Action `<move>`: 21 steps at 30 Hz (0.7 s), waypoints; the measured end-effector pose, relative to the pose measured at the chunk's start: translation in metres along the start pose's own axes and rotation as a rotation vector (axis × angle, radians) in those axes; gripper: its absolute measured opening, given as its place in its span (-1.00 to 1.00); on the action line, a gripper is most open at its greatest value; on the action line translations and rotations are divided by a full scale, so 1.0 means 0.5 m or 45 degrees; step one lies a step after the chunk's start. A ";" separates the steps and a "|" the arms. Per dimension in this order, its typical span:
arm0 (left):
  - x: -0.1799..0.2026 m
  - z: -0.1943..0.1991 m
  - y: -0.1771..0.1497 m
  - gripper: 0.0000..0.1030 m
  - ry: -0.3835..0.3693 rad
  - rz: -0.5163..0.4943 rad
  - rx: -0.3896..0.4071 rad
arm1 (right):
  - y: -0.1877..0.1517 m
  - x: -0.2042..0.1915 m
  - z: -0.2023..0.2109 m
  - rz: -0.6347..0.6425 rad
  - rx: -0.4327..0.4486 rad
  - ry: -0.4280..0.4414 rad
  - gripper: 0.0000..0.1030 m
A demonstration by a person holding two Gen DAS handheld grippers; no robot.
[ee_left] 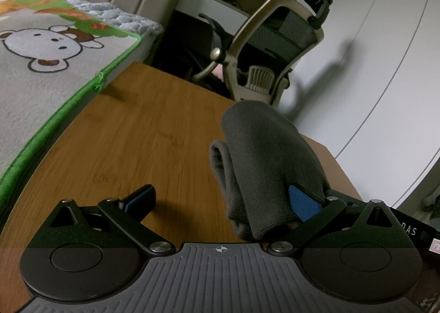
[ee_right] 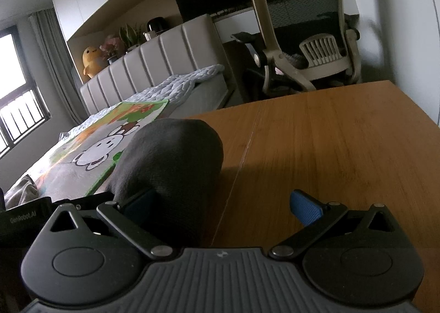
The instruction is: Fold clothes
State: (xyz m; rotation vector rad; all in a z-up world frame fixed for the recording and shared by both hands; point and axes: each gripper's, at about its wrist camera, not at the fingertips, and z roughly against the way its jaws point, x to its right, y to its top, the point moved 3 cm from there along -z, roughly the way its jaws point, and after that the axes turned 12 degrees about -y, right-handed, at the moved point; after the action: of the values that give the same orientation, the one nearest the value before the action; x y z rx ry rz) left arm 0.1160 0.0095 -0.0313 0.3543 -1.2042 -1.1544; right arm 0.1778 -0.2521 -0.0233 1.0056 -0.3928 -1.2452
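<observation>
A dark grey folded garment (ee_left: 264,159) lies in a rolled bundle on the wooden table (ee_left: 132,126). In the left wrist view it drapes over my left gripper's right finger, touching its blue pad (ee_left: 304,203). My left gripper (ee_left: 220,200) is open wide. In the right wrist view the same garment (ee_right: 170,164) rests against my right gripper's left finger (ee_right: 140,200). My right gripper (ee_right: 222,203) is open wide, its right blue pad (ee_right: 305,205) free over the table (ee_right: 330,142).
A bed with a green-edged cartoon blanket (ee_left: 41,65) borders the table on the left, also in the right wrist view (ee_right: 110,134). An office chair (ee_left: 277,46) stands beyond the far table edge, also in the right wrist view (ee_right: 305,27). A white wall is on the right.
</observation>
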 end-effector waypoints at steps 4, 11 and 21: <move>0.000 0.001 -0.001 1.00 -0.003 0.003 0.001 | 0.000 0.006 -0.004 -0.029 -0.020 0.020 1.00; -0.003 0.000 0.000 1.00 -0.008 0.008 0.003 | -0.002 0.007 -0.005 -0.042 -0.029 0.030 1.00; -0.002 -0.001 -0.001 1.00 -0.014 0.013 0.004 | -0.003 0.016 -0.012 -0.069 -0.049 0.051 1.00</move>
State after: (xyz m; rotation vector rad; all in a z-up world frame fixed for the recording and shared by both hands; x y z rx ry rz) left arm 0.1163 0.0102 -0.0323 0.3446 -1.2161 -1.1470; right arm 0.1839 -0.2567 -0.0296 1.0125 -0.3110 -1.2745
